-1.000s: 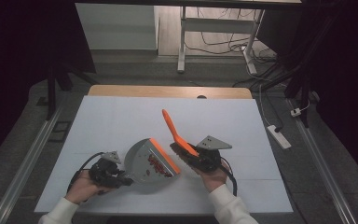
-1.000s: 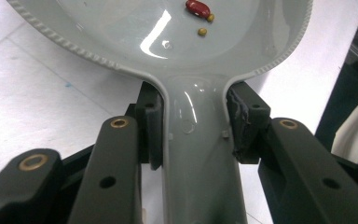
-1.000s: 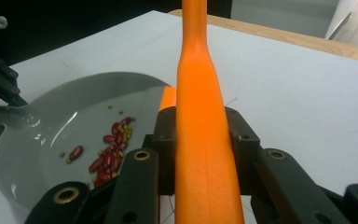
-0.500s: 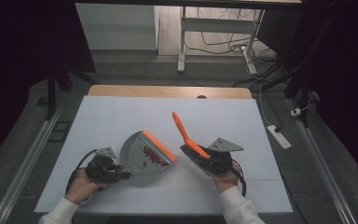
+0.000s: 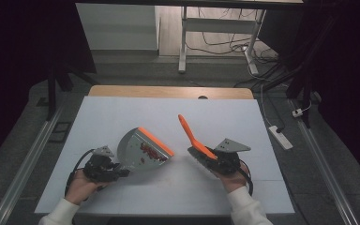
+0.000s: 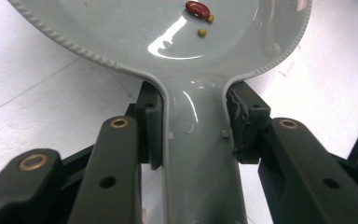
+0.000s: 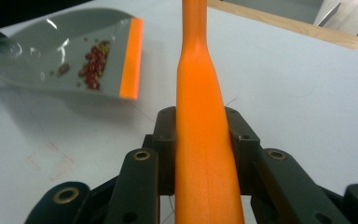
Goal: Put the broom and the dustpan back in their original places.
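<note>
On the near half of the white counter (image 5: 122, 117), 2 hand-held tools work a sweeping job. Left tool (image 5: 104, 168): jaws clamped on the grey handle of the dustpan (image 5: 143, 151), whose orange lip faces right and whose pan holds a cluster of red beans (image 5: 151, 151) with a few small yellow grains. The left gripper view shows both pads pressed against the handle neck, 1 red bean and 2 yellow grains lying just beyond. Right tool (image 5: 215, 161): jaws clamped on the orange handle of the brush (image 5: 194, 140), bristles at the near end, handle tip pointing far and left.

Change from 1 second ago: the brush then stood just beside the dustpan lip; it now lies clearly apart, to the right, while the dustpan has stayed in nearly the same place with its load showing. Judged from this, the sweep-in stroke is finished and the beans are collected. No loose beans can be made out on the counter between pan and brush, though small grains would be hard to see. The likely remaining step is emptying or setting down the pan, kept level to avoid spilling.
</note>
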